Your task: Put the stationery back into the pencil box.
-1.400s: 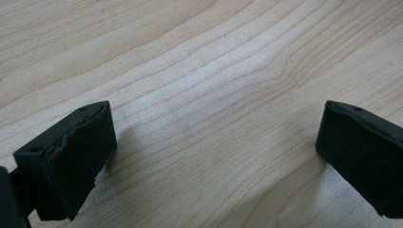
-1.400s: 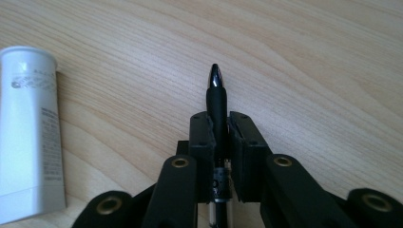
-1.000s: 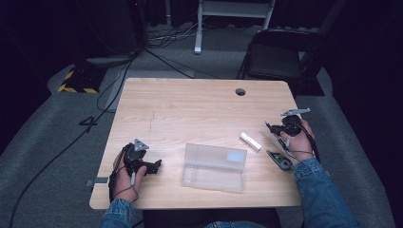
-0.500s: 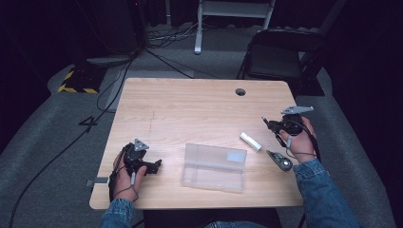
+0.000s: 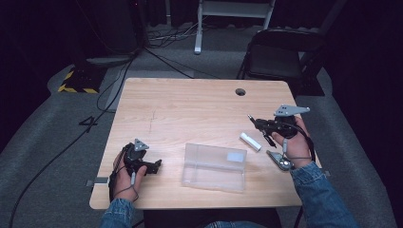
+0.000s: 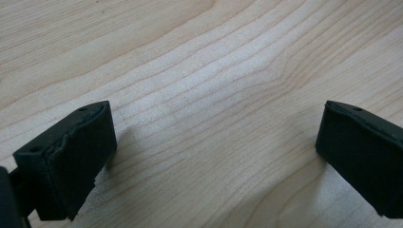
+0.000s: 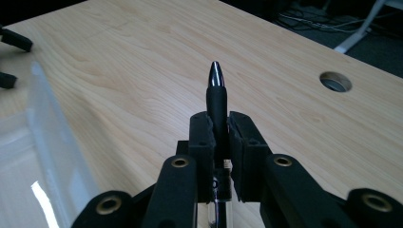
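High view: a person is sitting at a light wood table (image 5: 199, 109) w/ a gripper in each hand. The left gripper (image 5: 154, 166) is lying low on the near-left part of the tabletop, jaws pointing toward a clear plastic box (image 5: 215, 166) that is sitting near the front edge at centre. The right gripper (image 5: 256, 124) is hanging just above the right side of the table, its jaws clamping a black pen (image 5: 253, 121) whose tip is pointing left. A small white cylinder (image 5: 250, 141) is lying on the wood just beside and below that gripper, btwn it and the box. A grey metal object (image 5: 279, 160) is resting by the right wrist near the table's edge. A round cable hole (image 5: 240, 91) is showing toward the far right; a dark chair (image 5: 280, 57) is standing beyond the table.

Left gripper view: the left gripper (image 6: 214, 152) is holding its jaws wide apart, nothing btwn them, w/ bare wood grain underneath.

Right gripper view: the right gripper (image 7: 220, 137) is squeezing the pen (image 7: 216, 102) narrowly btwn its jaws, the shiny pointed tip sticking out over the table. The box's clear wall (image 7: 52, 137) is rising at left, the cable hole (image 7: 335, 81) at upper right.
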{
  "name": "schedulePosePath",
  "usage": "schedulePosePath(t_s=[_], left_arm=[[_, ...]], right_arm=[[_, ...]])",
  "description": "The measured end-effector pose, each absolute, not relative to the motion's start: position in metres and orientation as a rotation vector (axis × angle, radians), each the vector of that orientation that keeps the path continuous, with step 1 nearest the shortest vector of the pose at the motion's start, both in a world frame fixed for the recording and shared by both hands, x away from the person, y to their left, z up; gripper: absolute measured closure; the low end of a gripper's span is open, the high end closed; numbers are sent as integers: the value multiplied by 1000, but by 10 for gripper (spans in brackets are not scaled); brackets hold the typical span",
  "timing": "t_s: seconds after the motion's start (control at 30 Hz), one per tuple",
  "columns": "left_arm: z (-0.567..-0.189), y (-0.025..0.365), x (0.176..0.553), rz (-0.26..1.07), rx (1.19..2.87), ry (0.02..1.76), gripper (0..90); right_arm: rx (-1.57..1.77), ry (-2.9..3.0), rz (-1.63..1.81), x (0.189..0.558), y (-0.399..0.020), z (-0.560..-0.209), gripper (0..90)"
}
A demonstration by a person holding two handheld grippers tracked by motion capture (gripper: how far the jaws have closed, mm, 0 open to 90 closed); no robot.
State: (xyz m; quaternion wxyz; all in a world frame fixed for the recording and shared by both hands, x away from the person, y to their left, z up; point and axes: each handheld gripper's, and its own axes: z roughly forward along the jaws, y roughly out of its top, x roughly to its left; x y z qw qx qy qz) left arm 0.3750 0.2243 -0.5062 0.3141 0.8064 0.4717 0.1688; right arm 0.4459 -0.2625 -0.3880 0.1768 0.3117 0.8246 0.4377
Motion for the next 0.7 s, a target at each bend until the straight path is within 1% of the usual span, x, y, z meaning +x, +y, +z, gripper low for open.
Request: schedulePosePath(t_s=[0.4, 0.7], left_arm=[[-506, 224, 375, 444, 2124, 1244, 1], [-506, 224, 375, 444, 2124, 1244, 1]], right_arm=[[663, 2423, 1290, 426, -221, -385, 807], [551, 2486, 1297, 415, -198, -389, 807]])
